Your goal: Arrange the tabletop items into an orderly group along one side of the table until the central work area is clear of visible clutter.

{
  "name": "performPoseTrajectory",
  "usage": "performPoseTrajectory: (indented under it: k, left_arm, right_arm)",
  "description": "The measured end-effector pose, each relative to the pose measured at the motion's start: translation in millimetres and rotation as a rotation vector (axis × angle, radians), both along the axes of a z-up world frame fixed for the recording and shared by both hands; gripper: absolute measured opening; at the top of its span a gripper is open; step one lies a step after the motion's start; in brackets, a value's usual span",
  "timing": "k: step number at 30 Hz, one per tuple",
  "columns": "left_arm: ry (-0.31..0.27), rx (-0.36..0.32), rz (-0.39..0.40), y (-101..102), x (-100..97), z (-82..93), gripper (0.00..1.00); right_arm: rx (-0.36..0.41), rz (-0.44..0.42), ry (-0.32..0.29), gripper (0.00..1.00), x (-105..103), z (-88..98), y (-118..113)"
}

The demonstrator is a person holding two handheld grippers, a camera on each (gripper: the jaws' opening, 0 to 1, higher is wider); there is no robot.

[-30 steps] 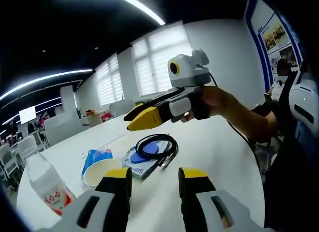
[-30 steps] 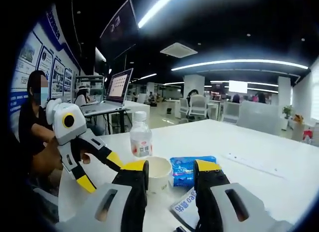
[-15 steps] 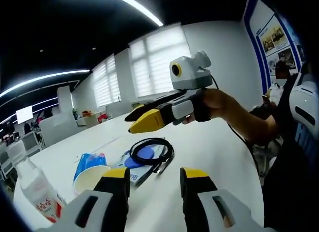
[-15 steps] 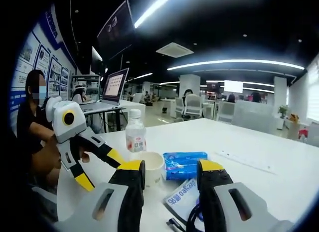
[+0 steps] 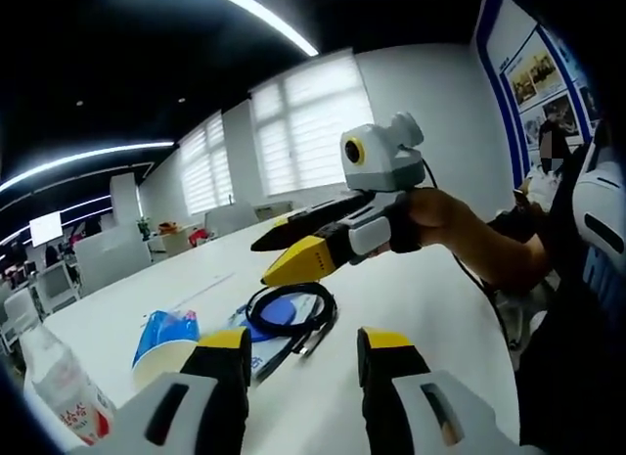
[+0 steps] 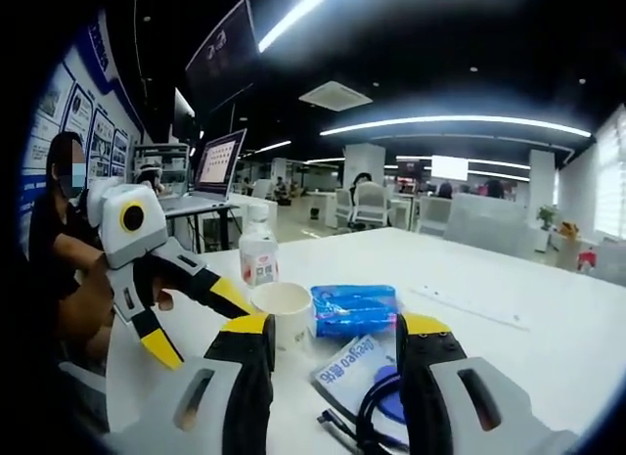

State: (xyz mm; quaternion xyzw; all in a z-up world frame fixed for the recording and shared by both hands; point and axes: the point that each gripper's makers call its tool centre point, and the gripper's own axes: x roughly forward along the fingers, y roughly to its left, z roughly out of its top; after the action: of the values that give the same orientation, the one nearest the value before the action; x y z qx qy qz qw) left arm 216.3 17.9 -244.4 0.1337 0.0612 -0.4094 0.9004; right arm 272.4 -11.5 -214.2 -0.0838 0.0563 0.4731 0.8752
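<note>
Left gripper view: the left gripper (image 5: 298, 362) hangs over the white bench (image 5: 430, 298), jaws apart and holding nothing, the right gripper (image 5: 293, 250) above a coiled black cable (image 5: 290, 309) on a blue-and-white packet (image 5: 279, 323); cup (image 5: 161, 355), blue pouch (image 5: 161, 328) and bottle (image 5: 54, 386) sit leftward. Right gripper view: the right gripper (image 6: 333, 352), jaws spread and empty, faces the cup (image 6: 281, 311), pouch (image 6: 354, 309), packet (image 6: 354, 370), cable (image 6: 367, 426) and bottle (image 6: 258, 258); the left gripper (image 6: 191, 313) shows open.

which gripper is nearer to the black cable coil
Right, as far as the views show. The right gripper hovers just above the black cable coil, which sits between its jaws. The left gripper hangs off to the side, nearer the paper cup.
</note>
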Motion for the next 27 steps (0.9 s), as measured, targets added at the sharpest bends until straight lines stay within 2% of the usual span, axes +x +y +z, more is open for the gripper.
performPoseTrajectory:
  k: [27]
  left_arm:
    - [0.001, 0.018, -0.002, -12, 15.9, 2.8, 0.44]
  right_arm:
    - [-0.020, -0.060, 0.012, 0.47, 11, -10.5, -32]
